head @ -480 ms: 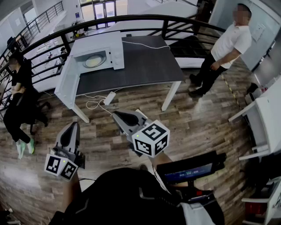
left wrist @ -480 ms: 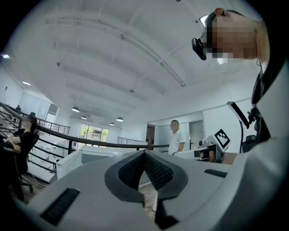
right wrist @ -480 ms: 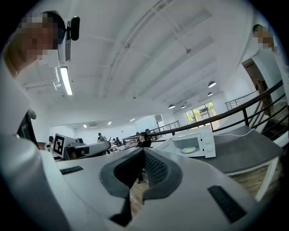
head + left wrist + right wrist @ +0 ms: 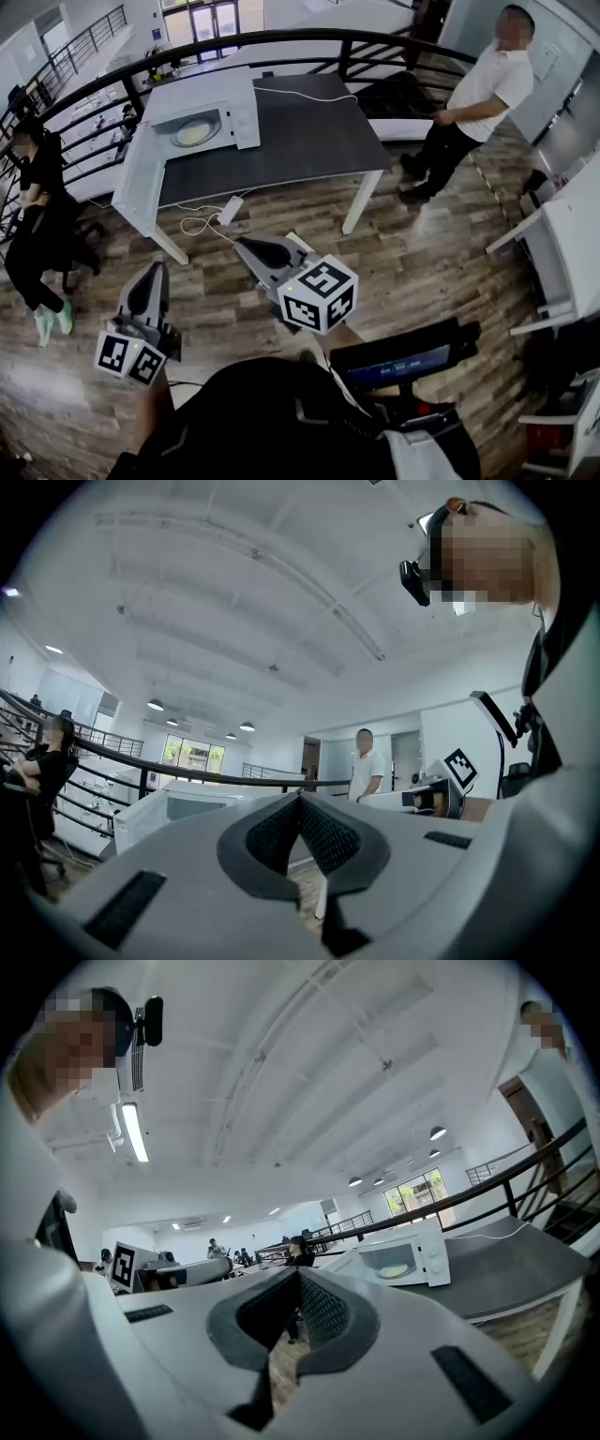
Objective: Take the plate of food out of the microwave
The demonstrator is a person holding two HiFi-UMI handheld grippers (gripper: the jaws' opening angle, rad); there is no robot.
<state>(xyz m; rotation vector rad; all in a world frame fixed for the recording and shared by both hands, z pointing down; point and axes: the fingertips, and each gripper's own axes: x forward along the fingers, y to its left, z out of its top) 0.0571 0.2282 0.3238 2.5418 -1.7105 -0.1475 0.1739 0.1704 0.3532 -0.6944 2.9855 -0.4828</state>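
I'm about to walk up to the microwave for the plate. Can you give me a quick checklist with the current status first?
1. Door of microwave open: ok, it seems open; plate shows inside.
2. Within reach: not ok; the table stands across the floor.
3. Empty left hand-held gripper: ok, jaws together, nothing between.
4. Empty right hand-held gripper: ok, jaws together, nothing between.
5. Walking path: not ok; power strip and cable lie near the table leg.
6. Set-down space: ok; bare table right of the microwave.
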